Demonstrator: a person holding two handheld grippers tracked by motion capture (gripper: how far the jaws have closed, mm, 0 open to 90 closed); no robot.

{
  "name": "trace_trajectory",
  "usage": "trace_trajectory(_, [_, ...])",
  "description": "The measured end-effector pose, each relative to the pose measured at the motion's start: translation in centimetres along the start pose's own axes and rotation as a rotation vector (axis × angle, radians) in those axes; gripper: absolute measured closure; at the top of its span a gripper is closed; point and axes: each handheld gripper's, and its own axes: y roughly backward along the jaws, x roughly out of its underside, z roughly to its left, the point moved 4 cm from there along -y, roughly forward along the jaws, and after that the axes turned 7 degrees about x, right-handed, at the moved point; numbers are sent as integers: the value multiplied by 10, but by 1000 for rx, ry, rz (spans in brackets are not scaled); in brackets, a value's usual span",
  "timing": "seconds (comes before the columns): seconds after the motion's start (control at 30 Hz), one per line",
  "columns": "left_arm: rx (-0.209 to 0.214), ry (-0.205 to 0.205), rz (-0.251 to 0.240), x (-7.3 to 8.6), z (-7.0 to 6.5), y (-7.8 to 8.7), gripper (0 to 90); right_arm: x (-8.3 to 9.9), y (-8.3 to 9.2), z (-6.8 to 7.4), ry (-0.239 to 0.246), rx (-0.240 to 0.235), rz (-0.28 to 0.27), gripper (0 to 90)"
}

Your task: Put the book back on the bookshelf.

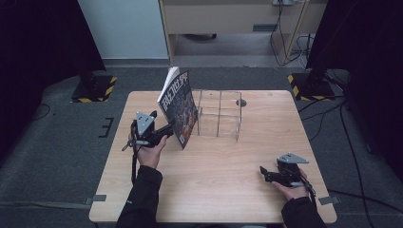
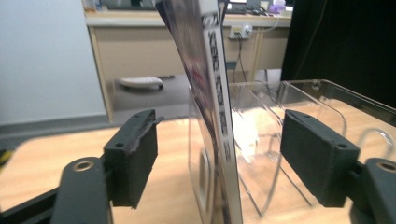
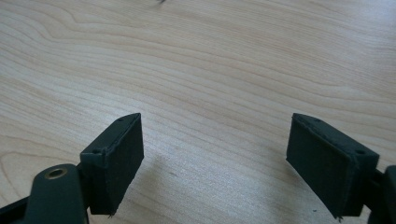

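Observation:
A magazine (image 1: 179,108) with a dark cover stands on edge on the wooden table (image 1: 214,190), tilted, just left of a clear acrylic divider rack (image 1: 219,114). My left gripper (image 1: 167,131) is at the magazine's near lower edge. In the left gripper view the magazine's spine (image 2: 215,93) rises between the two wide-apart jaws of the left gripper (image 2: 224,156), with a gap on each side, and the rack (image 2: 322,112) is just behind it. My right gripper (image 1: 263,174) rests low near the table's front right, open, with bare wood between the jaws of the right gripper (image 3: 215,158).
The rack has several upright clear partitions and stands at the table's back centre. A small round hole (image 1: 241,102) lies in the tabletop behind it. Beyond the table are a desk, cables and two black stands with striped bases (image 1: 93,90).

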Motion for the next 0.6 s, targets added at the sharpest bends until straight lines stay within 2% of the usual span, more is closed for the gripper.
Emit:
trace_trajectory(0.17, [16,-5,82,23,2,16,227,0,1,-3,-15,10,4,174])
trace_trajectory(0.2, [21,4,103,29,3,19,226,-1,1,-3,-20,13,7,170])
trace_trajectory(0.23, [22,20,136,42,6,27,220,-1,1,-4,-18,20,8,166])
trace_trajectory(0.27, [22,20,136,42,6,27,219,-1,1,-4,-18,20,8,166])
trace_trajectory(0.43, [2,62,206,75,15,44,212,-2,0,-8,-37,36,20,138])
trace_trajectory(0.6, [-21,129,271,101,26,50,181,-1,-2,-13,-46,61,30,118])
